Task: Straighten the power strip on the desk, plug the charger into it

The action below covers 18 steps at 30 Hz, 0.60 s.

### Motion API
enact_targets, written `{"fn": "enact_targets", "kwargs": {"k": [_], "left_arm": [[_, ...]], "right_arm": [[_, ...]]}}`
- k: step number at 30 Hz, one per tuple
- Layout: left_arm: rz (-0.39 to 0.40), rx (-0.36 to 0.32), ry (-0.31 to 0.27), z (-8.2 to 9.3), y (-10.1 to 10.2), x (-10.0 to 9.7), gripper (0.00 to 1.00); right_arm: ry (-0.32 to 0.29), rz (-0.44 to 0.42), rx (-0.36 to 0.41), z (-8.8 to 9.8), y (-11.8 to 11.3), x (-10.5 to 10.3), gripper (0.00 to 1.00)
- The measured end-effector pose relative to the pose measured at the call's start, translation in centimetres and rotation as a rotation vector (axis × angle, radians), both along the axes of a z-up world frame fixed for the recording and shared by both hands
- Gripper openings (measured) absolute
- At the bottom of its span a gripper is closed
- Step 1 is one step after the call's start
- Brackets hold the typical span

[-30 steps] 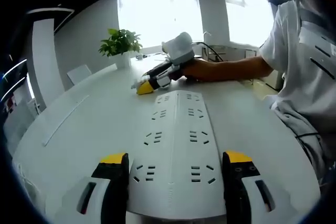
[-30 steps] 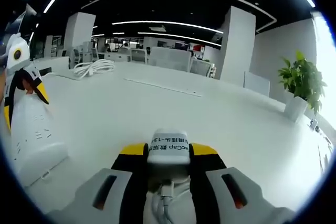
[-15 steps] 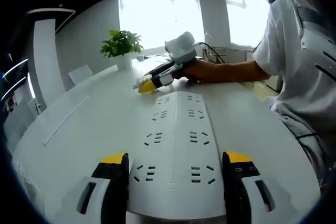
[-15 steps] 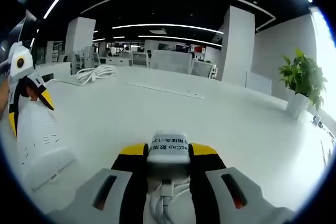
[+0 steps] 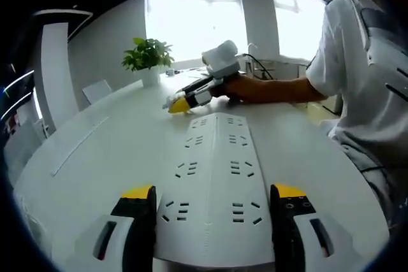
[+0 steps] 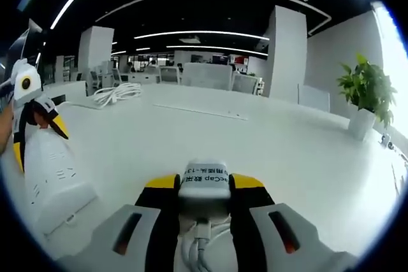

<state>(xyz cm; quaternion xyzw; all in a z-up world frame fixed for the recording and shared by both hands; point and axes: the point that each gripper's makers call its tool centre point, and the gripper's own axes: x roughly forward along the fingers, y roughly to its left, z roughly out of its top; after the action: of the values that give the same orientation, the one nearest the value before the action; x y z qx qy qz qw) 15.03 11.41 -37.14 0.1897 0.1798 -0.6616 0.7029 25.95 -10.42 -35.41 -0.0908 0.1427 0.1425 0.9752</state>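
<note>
- The power strip (image 5: 213, 183), a long, smooth white plastic slab with slotted sockets, lay flat on the glossy white tabletop (image 5: 95, 151).
- The left gripper (image 5: 211, 195) had its yellow-tipped fingers (image 5: 139, 193) spread wide, flanking the strip's near end.
- The right gripper (image 6: 204, 186) pinched a small, white, boxy charger (image 6: 204, 181), its cable trailing back.

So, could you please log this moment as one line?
left gripper: open, astride power strip | right gripper: holds charger above desk
</note>
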Motion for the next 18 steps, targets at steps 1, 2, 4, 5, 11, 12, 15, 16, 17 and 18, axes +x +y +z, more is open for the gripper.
{"fn": "enact_targets", "kwargs": {"k": [1,2,4,5,11,12,15,16,17,18], "left_arm": [[-0.001,-0.005,0.002,0.03,-0.02,-0.01,0.74],[-0.002,-0.01,0.005,0.05,-0.04,-0.03,0.74],[-0.008,-0.027,0.015,0.12,-0.08,-0.06,0.74],[-0.011,-0.033,0.017,0.14,-0.09,-0.08,0.74],[-0.014,-0.051,0.026,0.25,-0.28,-0.11,0.74],[-0.014,-0.05,0.025,0.24,-0.28,-0.08,0.74],[-0.014,-0.05,0.025,0.24,-0.27,0.03,0.74],[-0.015,-0.051,0.026,0.26,-0.27,0.14,0.74],[-0.016,-0.056,0.028,0.27,-0.26,0.23,0.74],[-0.018,-0.059,0.028,0.3,-0.23,0.28,0.74]], "right_arm": [[0.001,0.001,0.005,0.02,0.03,-0.04,0.29],[0.001,0.004,0.006,0.03,0.11,-0.08,0.29],[0.0,0.006,0.008,0.06,0.22,-0.12,0.29],[-0.001,0.008,0.009,0.1,0.27,-0.13,0.29],[0.009,0.012,0.055,0.27,0.31,-0.28,0.29],[0.012,0.011,0.06,0.22,0.41,-0.24,0.29],[0.017,0.009,0.06,0.11,0.44,-0.16,0.29],[0.018,0.011,0.055,0.07,0.51,-0.2,0.29],[0.019,0.012,0.052,0.03,0.52,-0.16,0.29],[0.02,0.011,0.051,0.02,0.5,-0.14,0.29]]}}
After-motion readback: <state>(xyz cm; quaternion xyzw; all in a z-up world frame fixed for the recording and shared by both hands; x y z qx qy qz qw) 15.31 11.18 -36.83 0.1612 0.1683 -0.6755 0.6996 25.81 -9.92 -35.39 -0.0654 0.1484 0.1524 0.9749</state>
